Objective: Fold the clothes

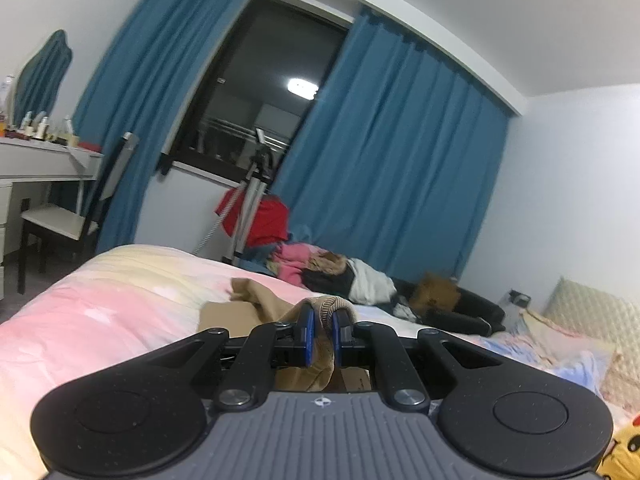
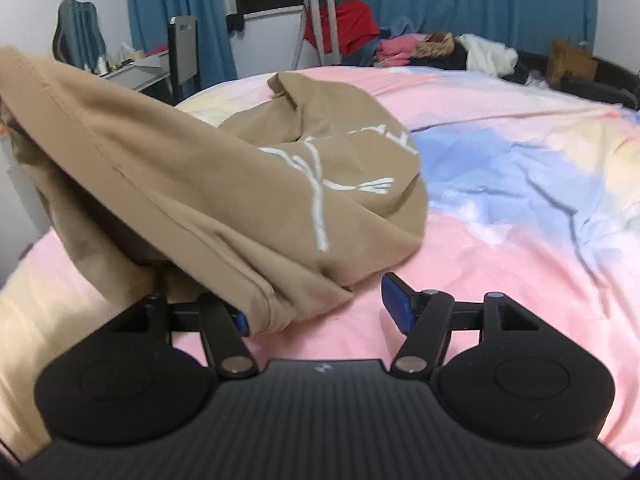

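My left gripper (image 1: 321,330) is clamping the garment's (image 2: 248,184) ribbed hem (image 1: 330,306), lifting it off the bed (image 2: 500,208). The cloth is running down rightward, its low edge draping over one finger of my wide-open right gripper (image 2: 320,308), which is nearer the free corner.

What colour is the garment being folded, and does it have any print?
Tan garment, with white line lettering printed on it; the right wrist view shows it best.

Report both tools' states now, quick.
Left tool: shut on the ribbed hem of the tan sweatshirt.
Right tool: open, holding nothing; the sweatshirt drapes over its left finger.
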### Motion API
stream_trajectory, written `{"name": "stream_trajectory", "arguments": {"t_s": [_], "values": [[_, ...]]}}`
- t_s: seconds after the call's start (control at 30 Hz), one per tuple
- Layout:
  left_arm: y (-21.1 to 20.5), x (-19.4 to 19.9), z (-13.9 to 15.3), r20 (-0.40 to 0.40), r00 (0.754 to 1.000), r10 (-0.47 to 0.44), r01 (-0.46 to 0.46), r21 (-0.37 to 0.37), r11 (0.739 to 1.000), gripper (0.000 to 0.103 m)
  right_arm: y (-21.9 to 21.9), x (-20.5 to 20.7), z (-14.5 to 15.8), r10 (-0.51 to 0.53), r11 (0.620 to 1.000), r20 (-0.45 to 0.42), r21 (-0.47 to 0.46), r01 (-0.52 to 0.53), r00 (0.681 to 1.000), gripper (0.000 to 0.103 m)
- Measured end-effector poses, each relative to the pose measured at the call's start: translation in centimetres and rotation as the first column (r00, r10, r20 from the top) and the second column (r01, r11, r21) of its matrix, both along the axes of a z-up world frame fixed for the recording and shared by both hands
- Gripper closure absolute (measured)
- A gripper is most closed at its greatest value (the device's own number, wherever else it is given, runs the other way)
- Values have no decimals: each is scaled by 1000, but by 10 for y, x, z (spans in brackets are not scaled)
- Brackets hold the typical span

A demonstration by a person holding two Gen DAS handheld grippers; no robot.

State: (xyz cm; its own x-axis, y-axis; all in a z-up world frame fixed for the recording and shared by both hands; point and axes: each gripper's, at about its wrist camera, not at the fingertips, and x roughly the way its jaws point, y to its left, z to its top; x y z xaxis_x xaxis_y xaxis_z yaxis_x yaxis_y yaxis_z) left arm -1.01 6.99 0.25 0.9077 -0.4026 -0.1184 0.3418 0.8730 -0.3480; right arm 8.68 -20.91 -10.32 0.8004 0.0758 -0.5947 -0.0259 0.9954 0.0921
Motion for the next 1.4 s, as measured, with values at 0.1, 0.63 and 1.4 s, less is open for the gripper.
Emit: {"name": "stream_trajectory", "arguments": {"t_s": [0.1,0.63,1.4], "values": [[9,-3,4,5,1000,25,-25,-22,999,94,-1,-17,17,-89,992,156,-72,101,984,38],[3,-22,10,74,997,-21,23,-29,999,94,-40,2,9,-314,949,167,67,307,934,38],[-16,26,-52,-304,951,62,-2,193,981,41,-30,-11,23,-233,970,249,127,207,940,38]]}}
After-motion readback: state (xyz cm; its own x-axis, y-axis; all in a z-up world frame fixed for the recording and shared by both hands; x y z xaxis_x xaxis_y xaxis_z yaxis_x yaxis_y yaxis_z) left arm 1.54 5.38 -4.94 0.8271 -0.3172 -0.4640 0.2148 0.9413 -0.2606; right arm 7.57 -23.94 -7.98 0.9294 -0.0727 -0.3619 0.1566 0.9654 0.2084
